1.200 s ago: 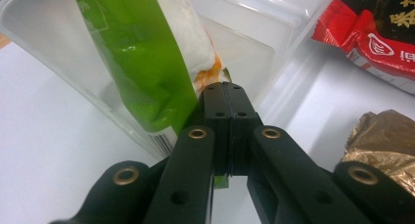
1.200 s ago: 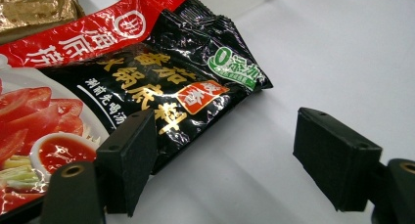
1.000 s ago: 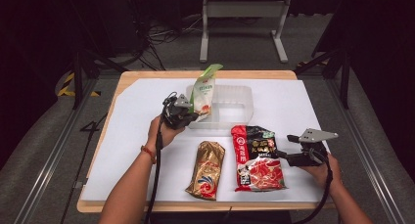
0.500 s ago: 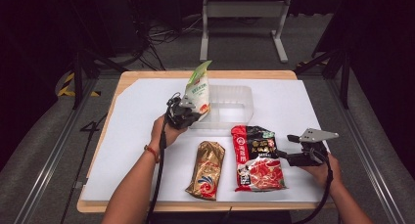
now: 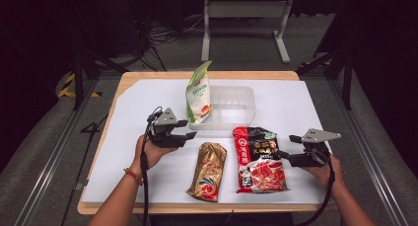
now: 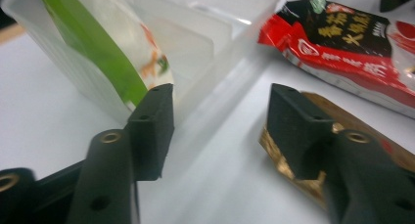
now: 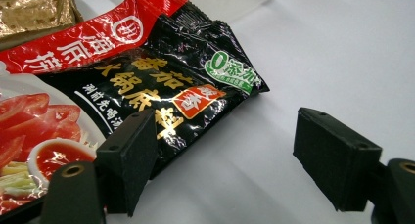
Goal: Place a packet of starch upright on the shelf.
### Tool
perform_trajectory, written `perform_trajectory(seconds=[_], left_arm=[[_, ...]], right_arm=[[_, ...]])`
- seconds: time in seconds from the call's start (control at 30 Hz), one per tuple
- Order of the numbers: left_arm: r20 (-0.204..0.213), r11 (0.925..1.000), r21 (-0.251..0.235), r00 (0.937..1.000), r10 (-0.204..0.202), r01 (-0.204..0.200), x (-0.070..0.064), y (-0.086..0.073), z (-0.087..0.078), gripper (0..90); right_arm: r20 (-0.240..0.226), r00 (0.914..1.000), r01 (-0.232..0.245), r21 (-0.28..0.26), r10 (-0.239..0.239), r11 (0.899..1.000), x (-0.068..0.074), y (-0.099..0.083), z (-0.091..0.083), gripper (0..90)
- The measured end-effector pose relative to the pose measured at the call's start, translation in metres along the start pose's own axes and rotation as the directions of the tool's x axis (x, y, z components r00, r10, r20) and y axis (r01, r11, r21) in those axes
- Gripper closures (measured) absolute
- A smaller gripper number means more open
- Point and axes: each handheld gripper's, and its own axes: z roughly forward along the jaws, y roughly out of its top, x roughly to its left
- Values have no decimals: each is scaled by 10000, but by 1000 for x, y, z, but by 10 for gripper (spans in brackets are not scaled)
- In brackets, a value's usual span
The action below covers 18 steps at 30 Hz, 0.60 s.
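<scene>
One green pouch (image 5: 198, 94), released since earlier, stands in tub (image 5: 235, 106).

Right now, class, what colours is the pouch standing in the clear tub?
The pouch is white with a green top; high view shows it best.

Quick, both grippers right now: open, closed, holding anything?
Left gripper: open, empty, beside the clear tub holding the green-and-white pouch.
Right gripper: open, empty, at the red-and-black packet.
</scene>
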Motion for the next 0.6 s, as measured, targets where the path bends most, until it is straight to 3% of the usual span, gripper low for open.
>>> perform_trajectory(seconds=[0.17, 0.3, 0.4, 0.6], left_arm=[[26, 9991, 254, 9995, -328, 327, -4, -20, 0, 236], [-120, 9983, 411, 9991, -398, 402, -2, -30, 0, 200], [-28, 9969, 355, 9975, -700, 700, -1, -39, -5, 187], [345, 9980, 392, 9981, -511, 498, -7, -44, -7, 177]], right_arm=[[-73, 10000, -35, -55, 35, 10000, -1, 1, 1, 248], [-123, 9999, 17, -213, -20, 9998, -1, 3, 0, 256], [-130, 9999, 70, -470, -76, 9989, 0, 5, -1, 261], [-103, 9996, 270, -393, -274, 9989, 2, 8, 2, 252]])
